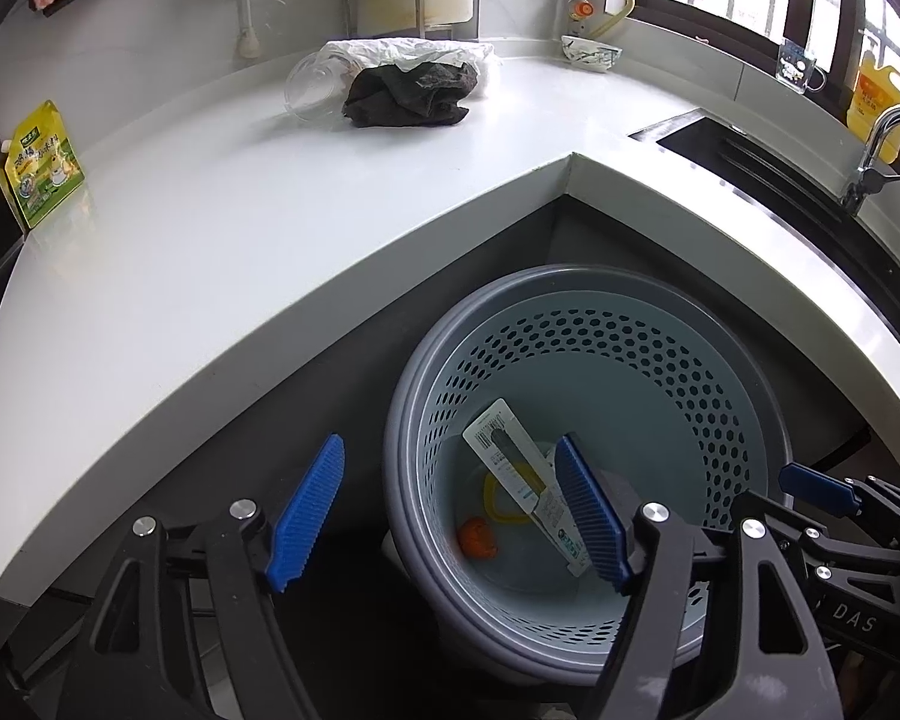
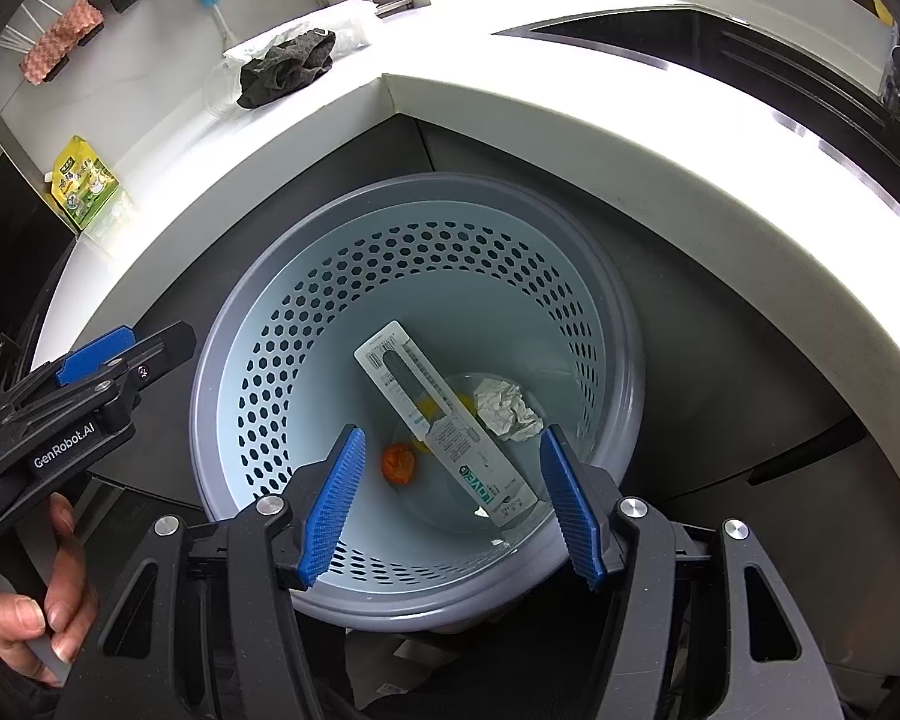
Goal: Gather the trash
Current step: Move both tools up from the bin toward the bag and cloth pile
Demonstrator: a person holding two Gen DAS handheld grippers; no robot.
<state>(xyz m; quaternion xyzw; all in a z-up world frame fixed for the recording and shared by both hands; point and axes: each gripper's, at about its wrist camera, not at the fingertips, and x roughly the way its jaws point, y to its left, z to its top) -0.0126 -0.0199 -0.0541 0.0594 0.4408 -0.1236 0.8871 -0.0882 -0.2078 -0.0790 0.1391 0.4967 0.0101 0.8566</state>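
Both tools, left (image 1: 447, 513) and right (image 2: 453, 507), spread wide, empty, above perforated pale-blue plastic bin (image 2: 621, 330). Long white cardboard package (image 2: 444, 426), crumpled paper (image 2: 507, 408) inside. Next: clear crinkled plastic (image 1: 312, 84) on white table (image 1: 210, 240); pinch low, firmly.

the left hand-held gripper (image 1: 450, 510) hangs with its blue pads wide apart over the near rim of a perforated grey waste basket (image 1: 600, 312). below it inside lie a long white package (image 1: 525, 483) and an orange scrap (image 1: 477, 537). far ahead on the white table (image 1: 210, 252) sit a dark cloth (image 1: 411, 96) and a clear cup (image 1: 309, 87).
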